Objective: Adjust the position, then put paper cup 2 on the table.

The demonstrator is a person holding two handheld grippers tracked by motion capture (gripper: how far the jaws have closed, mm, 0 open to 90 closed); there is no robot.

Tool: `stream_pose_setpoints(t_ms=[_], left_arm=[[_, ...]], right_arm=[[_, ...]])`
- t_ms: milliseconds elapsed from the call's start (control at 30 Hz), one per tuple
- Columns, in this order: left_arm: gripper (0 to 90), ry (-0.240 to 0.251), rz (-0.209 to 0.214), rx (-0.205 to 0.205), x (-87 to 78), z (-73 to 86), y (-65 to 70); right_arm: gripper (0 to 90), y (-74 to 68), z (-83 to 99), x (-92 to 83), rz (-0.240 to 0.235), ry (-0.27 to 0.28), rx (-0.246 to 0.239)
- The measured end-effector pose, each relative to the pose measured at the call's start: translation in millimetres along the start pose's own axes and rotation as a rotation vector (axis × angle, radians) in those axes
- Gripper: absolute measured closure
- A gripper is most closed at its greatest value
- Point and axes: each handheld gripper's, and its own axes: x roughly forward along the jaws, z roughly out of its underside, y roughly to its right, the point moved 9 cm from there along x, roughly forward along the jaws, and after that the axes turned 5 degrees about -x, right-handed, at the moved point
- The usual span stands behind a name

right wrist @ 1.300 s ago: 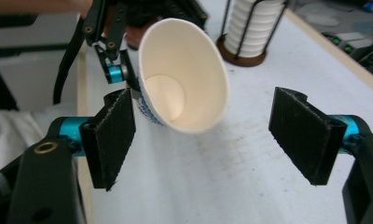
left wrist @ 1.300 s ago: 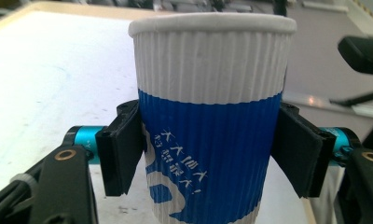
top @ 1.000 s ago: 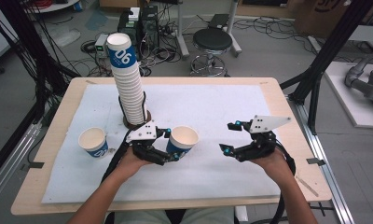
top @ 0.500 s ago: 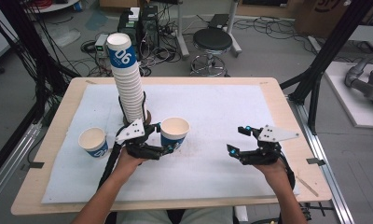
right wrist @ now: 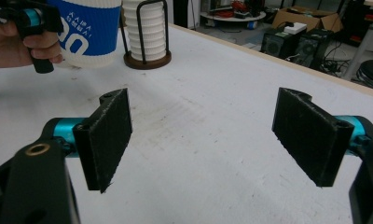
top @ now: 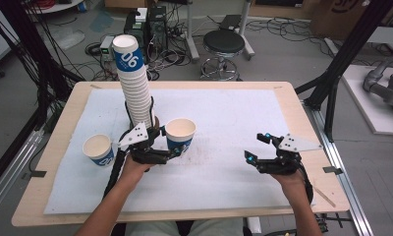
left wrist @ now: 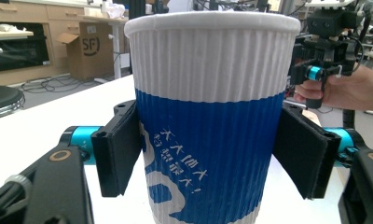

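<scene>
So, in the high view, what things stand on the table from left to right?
Lone paper cup → left gripper holding a blue-and-white cup → right gripper, jaws apart with nothing between them.

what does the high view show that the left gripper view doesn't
High view alone: a second blue-and-white paper cup standing left, and the tall stack of white paper cups. Left gripper view alone: white lettering on the held ribbed blue-and-white paper cup. Both: that cup between the left tongs, and the right tongs open and empty.
</scene>
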Motion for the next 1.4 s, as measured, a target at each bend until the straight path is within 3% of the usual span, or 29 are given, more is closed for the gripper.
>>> stream_pose_setpoints(t_ms=[533,667,833,1067,1300,1400], left_arm=[[27.4,0.038,-0.008,-0.004,4.3,-2.2,-9.9],[27.4,0.047,-0.011,0.014,10.7,-2.8,-12.7],[27.3,0.052,-0.009,0.004,23.3,-2.9,-15.4],[27.0,0.024,-0.046,-0.011,46.3,7.7,-24.2],[26.9,-0.008,-0.1,-0.063,64.4,28.5,-41.3],[26.9,-0.038,-0.116,-0.066,69.5,37.3,-45.7]], right_arm=[[20.4,0.0,7.1,0.6,0.003,-0.023,0.001],[20.4,-2.4,9.5,0.9,-0.002,-0.037,-0.003],[20.4,-3.2,9.9,0.1,-0.007,-0.034,-0.009],[20.4,-3.4,10.4,-0.5,-0.013,-0.034,-0.005],[20.4,-5.6,9.3,1.8,-0.026,-0.033,-0.011],[20.4,-5.0,9.5,1.0,-0.025,-0.032,-0.01]])
